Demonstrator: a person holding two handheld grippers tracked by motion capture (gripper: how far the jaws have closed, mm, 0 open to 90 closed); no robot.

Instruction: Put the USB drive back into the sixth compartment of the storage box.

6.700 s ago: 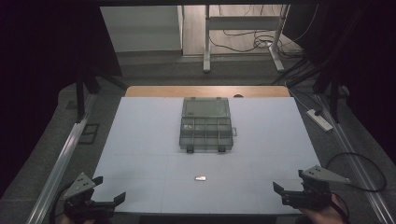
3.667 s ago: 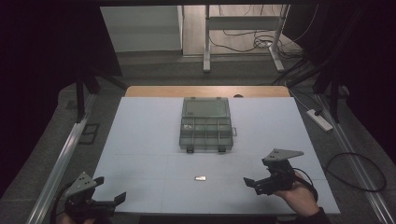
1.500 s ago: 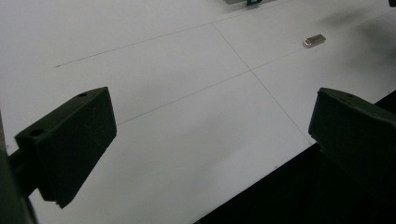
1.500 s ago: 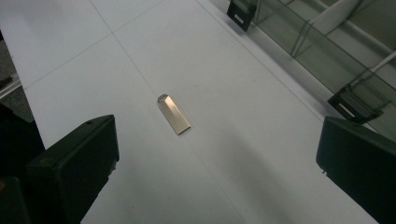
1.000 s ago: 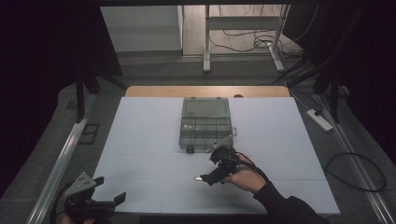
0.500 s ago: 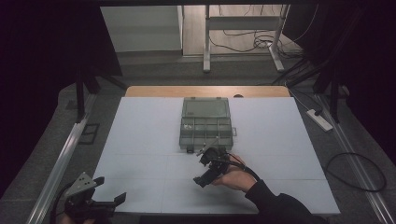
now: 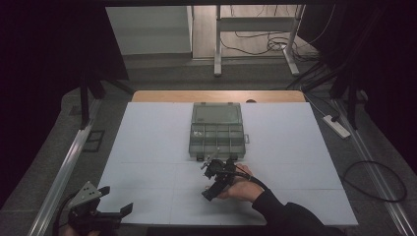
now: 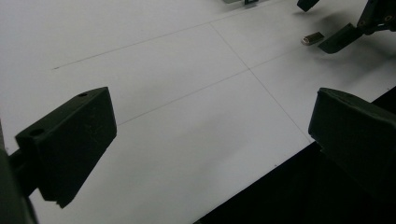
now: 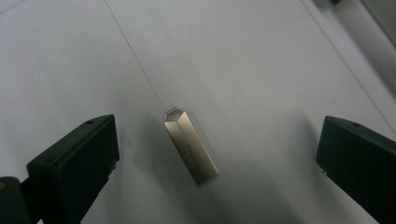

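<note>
1. The right tongs (image 9: 215, 154) hang spread wide over the metal USB stick (image 9: 191, 145), which lies flat on the table (image 7: 147, 147) at 6 o'clock from the organiser box (image 7: 217, 129).
2. Reach step; next, I judge, lower and close across its narrow sides.
3. The left tongs (image 8: 210, 149) rest apart at 7 o'clock.

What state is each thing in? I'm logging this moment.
USB stick: flat on the table, ungripped.
Organiser box: lid shut.
Right hand-held gripper: open, jaws either side of the stick.
Left hand-held gripper: open, empty, at the table's near edge.
</note>
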